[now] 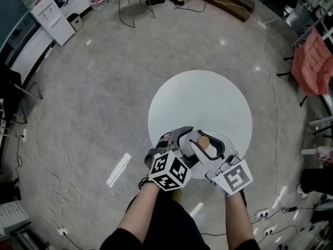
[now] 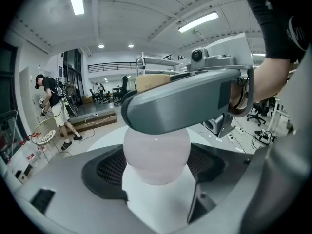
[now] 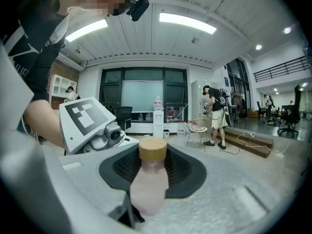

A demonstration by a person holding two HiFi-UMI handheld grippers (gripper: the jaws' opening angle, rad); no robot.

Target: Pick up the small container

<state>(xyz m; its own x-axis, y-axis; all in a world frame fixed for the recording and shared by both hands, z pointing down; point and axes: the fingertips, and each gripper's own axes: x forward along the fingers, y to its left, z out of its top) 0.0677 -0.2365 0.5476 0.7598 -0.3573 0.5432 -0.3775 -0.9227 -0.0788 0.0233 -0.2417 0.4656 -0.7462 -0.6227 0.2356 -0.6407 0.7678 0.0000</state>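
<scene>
Left gripper (image 1: 183,140) and right gripper (image 1: 214,149) — both tight on wood-capped small container (image 1: 204,141).

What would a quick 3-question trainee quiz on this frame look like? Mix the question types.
1. Multiple choice: the cap on the small bottle is A) black, B) wood-coloured, C) red.
2. True or false: the table below the claws is square.
3. Short answer: which has the small bottle between its jaws, the left claw, the right claw, or both?

Key
1. B.
2. False: it is round and white.
3. Both. Each gripper view shows the bottle standing between that claw's own jaws.
</scene>
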